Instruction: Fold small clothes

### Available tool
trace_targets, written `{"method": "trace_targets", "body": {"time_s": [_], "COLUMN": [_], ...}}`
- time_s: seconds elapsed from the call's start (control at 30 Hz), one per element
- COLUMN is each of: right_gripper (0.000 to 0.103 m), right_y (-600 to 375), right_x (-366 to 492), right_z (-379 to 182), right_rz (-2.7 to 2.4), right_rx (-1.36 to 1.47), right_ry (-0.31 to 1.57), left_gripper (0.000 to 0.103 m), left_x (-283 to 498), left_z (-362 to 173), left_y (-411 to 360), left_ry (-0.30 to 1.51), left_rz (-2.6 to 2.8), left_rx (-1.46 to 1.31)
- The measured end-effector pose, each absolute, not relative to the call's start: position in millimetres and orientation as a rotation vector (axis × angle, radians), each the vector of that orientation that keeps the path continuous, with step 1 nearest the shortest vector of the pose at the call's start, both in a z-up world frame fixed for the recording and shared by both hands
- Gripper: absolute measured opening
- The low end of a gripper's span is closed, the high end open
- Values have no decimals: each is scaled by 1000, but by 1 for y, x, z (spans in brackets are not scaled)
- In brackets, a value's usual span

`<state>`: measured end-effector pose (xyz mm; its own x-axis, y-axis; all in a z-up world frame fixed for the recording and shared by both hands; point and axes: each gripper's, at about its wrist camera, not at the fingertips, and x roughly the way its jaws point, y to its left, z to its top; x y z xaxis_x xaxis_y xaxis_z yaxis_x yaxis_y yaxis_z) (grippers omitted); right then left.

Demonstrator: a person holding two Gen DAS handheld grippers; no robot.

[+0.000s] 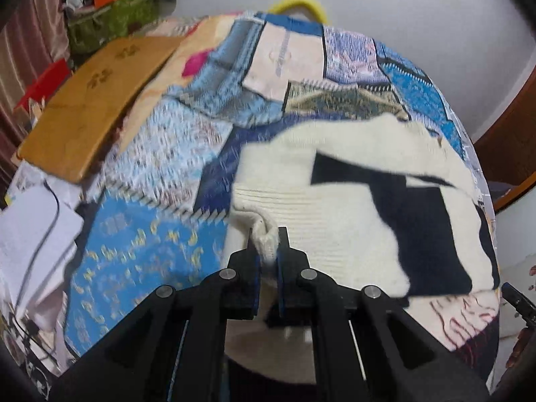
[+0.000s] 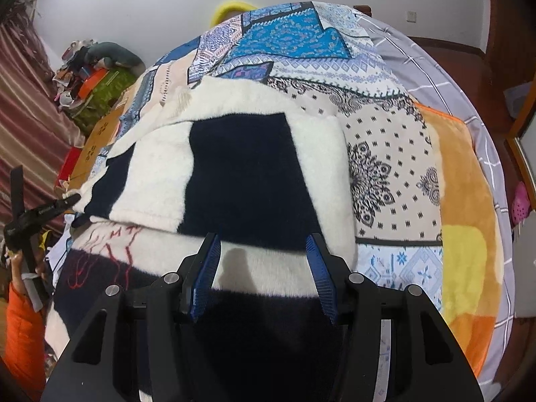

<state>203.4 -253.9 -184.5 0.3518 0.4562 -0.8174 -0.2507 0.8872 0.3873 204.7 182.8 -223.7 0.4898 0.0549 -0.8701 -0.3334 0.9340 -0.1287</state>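
A bed covered in a blue patchwork quilt point(image 1: 160, 154) fills both views. Nearest, the left gripper point(image 1: 266, 244) is clamped on a ribbed cream edge of the cream-and-navy sweater point(image 1: 351, 207), while the right gripper point(image 2: 263, 251) hangs over the sweater with jaws apart, pinching nothing. Farther off, a wooden board point(image 1: 90, 100) lies at the quilt's edge.

Right gripper point(image 2: 263, 256) over white-and-navy sweater point(image 2: 241, 174) on patterned bedspread point(image 2: 385, 154); jaws apart, nothing between them. Left gripper point(image 2: 72, 198) at sweater's left edge.
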Motion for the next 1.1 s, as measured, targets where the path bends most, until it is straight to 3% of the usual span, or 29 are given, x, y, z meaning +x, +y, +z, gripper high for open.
{"method": "trace_targets", "body": {"time_s": [0.17,0.33,0.4,0.63,0.73,1.1], "right_gripper": [52,55,62,66,66,67], "right_y": [-259,-262,-264,-266,-269,-286], "right_x": [196,188,184,171,162,134], "right_z": [-184,-180,-177,-169,-168,-192], "right_rz": [439,418,405,389,386,357], "right_rx": [221,226,224,223,233,309], "right_ry": [1130,1122,1116,1096,1092,1136], "left_gripper": [18,44,52,73,77,77], "left_x": [193,182,176,156,148,116], "left_z": [-224,-216,-209,-188,-184,-211], "left_y": [178,177,177,172,165,156], "left_ry": [1044,1046,1032,1007,1008,1108], "left_rz": [269,286,284,249,224,192], "left_rx": [-246,-171,-159,-161,-154,-192]}}
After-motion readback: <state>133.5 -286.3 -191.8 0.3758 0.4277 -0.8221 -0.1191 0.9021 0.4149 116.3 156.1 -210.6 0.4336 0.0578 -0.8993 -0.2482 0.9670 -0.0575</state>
